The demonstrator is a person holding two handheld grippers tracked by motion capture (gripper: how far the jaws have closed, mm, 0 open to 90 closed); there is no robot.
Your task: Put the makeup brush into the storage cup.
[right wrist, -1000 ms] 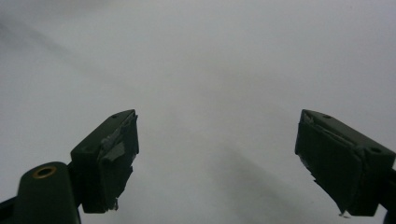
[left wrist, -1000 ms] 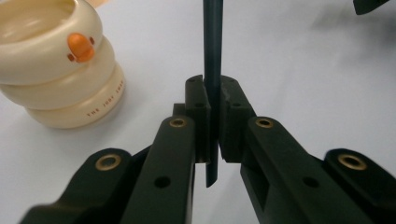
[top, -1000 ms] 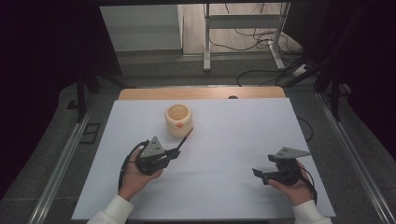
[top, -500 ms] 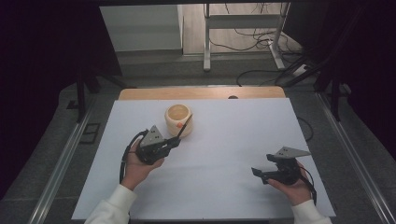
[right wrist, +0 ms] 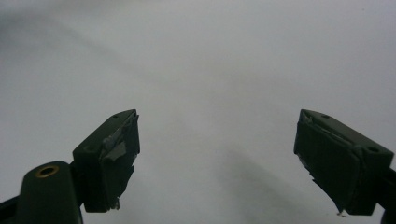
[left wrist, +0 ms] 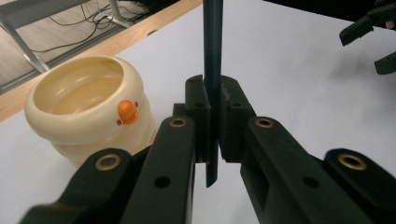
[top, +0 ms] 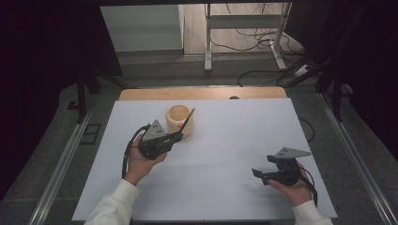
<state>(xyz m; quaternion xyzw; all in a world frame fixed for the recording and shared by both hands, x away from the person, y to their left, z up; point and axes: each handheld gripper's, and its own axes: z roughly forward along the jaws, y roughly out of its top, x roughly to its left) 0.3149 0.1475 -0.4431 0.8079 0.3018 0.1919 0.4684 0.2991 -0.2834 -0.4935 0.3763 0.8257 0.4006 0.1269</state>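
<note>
Nearest the person, the right gripper (top: 261, 174) rests low over the front right part of the white counter (top: 234, 140), held in the right hand (top: 293, 187). Its fingers (right wrist: 109, 154) stand wide apart with nothing between them; in the right gripper view only bare white counter lies in the gap and beyond.

Farther in and to the left, the left hand (top: 141, 159) holds the left gripper (left wrist: 212, 121) above the counter, angled toward the back right. Its fingers (left wrist: 198, 116) are closed tight on a thin dark stick (left wrist: 212, 56), pressing it from both sides. In the left gripper view the stick runs straight up between the fingers, a short end poking out below the pads and the long end rising out of the top of the picture. In the high view the stick's (top: 187, 119) long axis slants up and away from the gripper, toward the back right, and its far tip stands over the rim of the cup.

Just beyond the left gripper stands a cream, ribbed cup (top: 180, 120), upright and open at the top, on the back half of the counter. In the left gripper view the cup (left wrist: 88, 116) sits to the left of the stick, with a small orange knob (left wrist: 127, 111) on its side facing the camera. Whether the stick touches the cup cannot be told.

Behind the white surface a strip of wooden edge (top: 202, 93) shows.
</note>
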